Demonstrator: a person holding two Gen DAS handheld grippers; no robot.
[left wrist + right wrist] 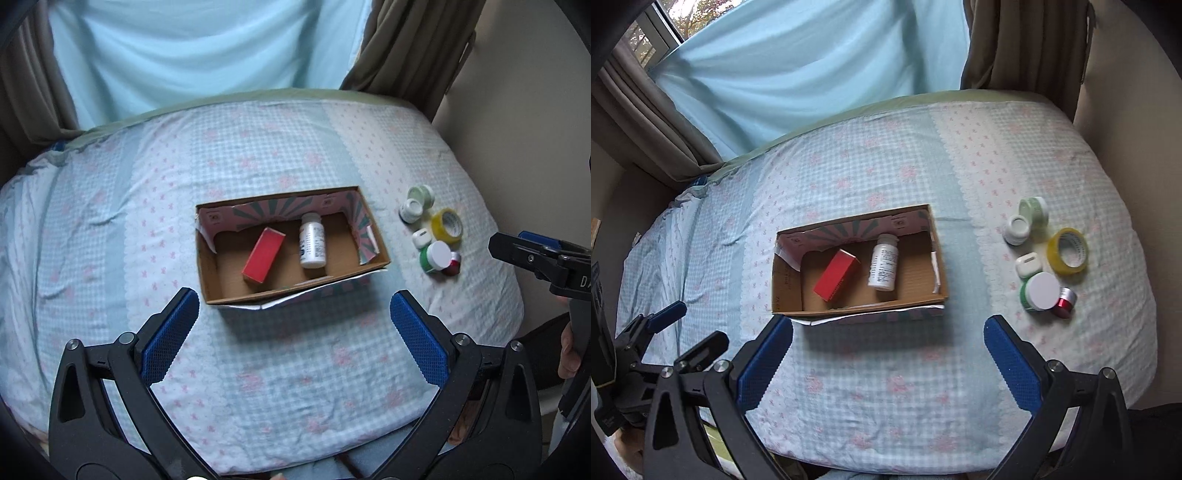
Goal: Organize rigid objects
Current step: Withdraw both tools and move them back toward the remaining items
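An open cardboard box [373,243] [783,280] lies on the bed and holds a red carton [263,259] [836,278] and a white bottle [312,242] [883,267] lying on its side. To its right lie a yellow tape roll [447,224] [1068,251], a green jar with a white lid [436,256] [1041,291], a small red jar [1065,302], a white earbud case [1027,266] and two pale jars [1032,208]. My left gripper [293,314] and right gripper [886,339] are both open and empty, held near the box's front edge.
The bed has a blue checked sheet [280,369] with pink flowers. A light blue curtain [812,66] and brown drapes [1015,44] hang behind. A wall [517,110] runs on the right. The right gripper shows at the left wrist view's right edge [539,258].
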